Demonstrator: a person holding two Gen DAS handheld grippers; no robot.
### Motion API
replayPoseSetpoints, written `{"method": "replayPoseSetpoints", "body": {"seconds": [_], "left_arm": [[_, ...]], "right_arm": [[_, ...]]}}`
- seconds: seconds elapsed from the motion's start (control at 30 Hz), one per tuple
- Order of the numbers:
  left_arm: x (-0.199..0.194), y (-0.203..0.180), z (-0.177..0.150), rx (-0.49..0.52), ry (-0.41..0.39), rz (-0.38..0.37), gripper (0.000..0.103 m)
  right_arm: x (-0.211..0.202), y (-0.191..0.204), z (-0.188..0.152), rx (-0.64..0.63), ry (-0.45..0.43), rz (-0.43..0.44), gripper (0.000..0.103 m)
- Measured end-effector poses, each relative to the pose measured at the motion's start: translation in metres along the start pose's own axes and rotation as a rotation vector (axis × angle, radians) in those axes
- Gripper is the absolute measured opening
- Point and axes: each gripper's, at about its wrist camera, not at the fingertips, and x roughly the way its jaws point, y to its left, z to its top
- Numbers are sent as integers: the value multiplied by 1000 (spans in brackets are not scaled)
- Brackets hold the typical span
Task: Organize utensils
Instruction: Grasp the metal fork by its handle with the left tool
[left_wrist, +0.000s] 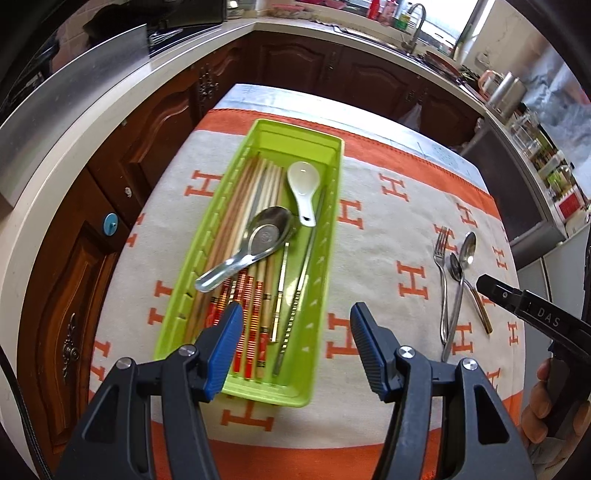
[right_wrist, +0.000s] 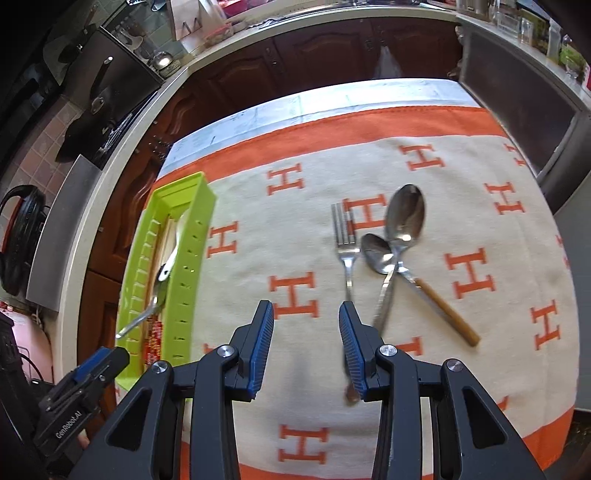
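While the green tray (left_wrist: 325, 147) at the cloth's left edge holds most utensils, fork (right_wrist: 347, 254) and two spoons (right_wrist: 404, 214) lie mid-cloth: thin, stiff, slippery steel, so pinch handles. Left gripper (left_wrist: 295, 350) and right gripper (right_wrist: 306, 347) spread, empty.

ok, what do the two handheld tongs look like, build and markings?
Both tongs, left and right, are black plastic frames with silver pivot bolts and ribbed blue pads. The left body reads "GenRobot.AI"; the right shows "DAS". No sleeves visible.
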Motion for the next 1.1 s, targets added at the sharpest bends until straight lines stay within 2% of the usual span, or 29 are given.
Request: {"method": "replayPoseSetpoints", "body": {"seconds": [0.27, 0.33, 0.4, 0.53, 0.67, 0.77, 0.97, 1.0, 1.1], "left_arm": [[6, -36, -3, 69, 18, -4, 59], [8, -44, -4, 86, 22, -9, 59], [10, -52, -4, 99, 27, -14, 60], [15, -68, -3, 132, 33, -28, 60], [23, -85, 1, 159, 48, -49, 61], [33, -99, 6, 161, 61, -93, 61], [78, -129, 23, 147, 163, -198, 60], [86, -134, 26, 146, 183, -206, 57], [115, -151, 36, 137, 272, -251, 39]], "right_arm": [[-10, -41, -2, -5, -29, -65, 39], [-11, -48, -3, -6, -28, -71, 47], [-13, -55, -4, -5, -37, -82, 65], [-19, -67, -3, -6, -76, -120, 76], [-19, -86, -3, 42, -74, -107, 77], [-13, -101, -4, 74, -61, -119, 77], [-5, -129, -8, 126, -46, -110, 68], [-4, -133, -8, 132, -45, -108, 68], [-2, -141, -9, 152, -45, -98, 68]]}}
